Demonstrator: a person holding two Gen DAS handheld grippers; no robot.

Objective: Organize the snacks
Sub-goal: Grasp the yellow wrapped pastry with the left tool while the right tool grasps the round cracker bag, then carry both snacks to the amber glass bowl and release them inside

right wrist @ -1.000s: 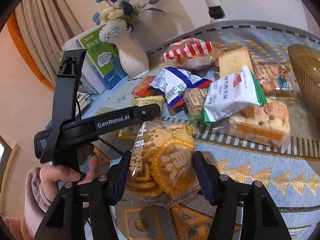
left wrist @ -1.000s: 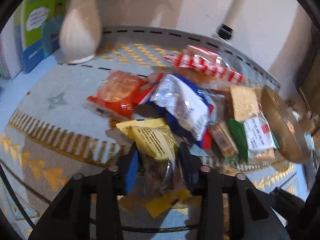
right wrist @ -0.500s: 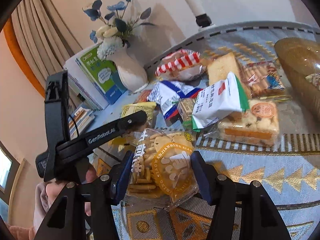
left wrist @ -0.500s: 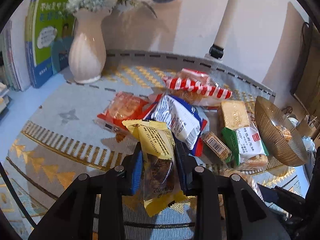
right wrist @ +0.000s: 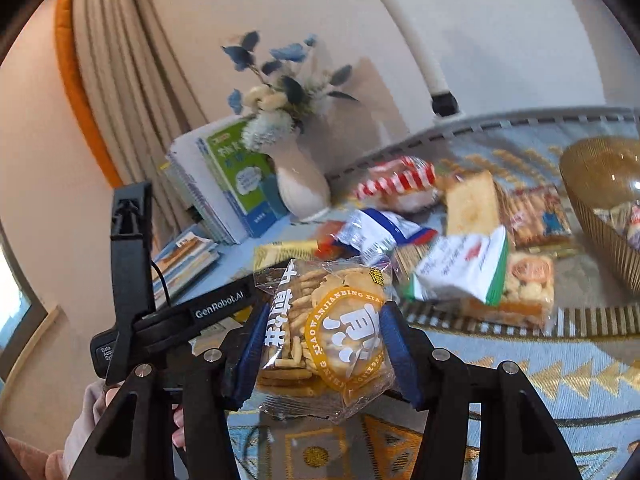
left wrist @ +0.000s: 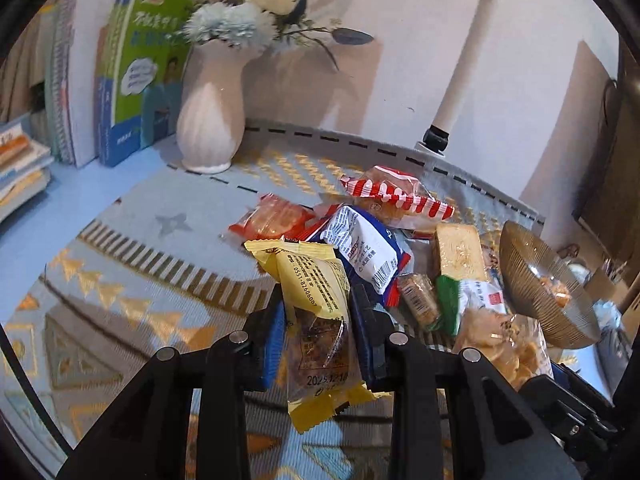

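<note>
My left gripper (left wrist: 320, 328) is shut on a yellow snack packet (left wrist: 316, 304) and holds it above the patterned cloth. My right gripper (right wrist: 324, 344) is shut on a clear bag of small crackers (right wrist: 328, 332) with an orange round label, also lifted. The left gripper's black body (right wrist: 168, 320) shows at the left of the right wrist view. A pile of snacks lies on the table: a blue-white packet (left wrist: 364, 248), a red-striped bag (left wrist: 396, 194), an orange-red packet (left wrist: 272, 218), a green-white packet (right wrist: 464, 270). A golden ribbed bowl (left wrist: 540, 292) holds a few snacks.
A white vase of blue flowers (left wrist: 212, 120) stands at the back left, beside upright books (left wrist: 136, 92). A white lamp pole (left wrist: 460, 84) rises at the table's back edge. The patterned cloth (left wrist: 132, 280) covers the table.
Both grippers have risen with their packets; the views tilted up, so the vase and wall show more. The yellow packet has left the pile.
</note>
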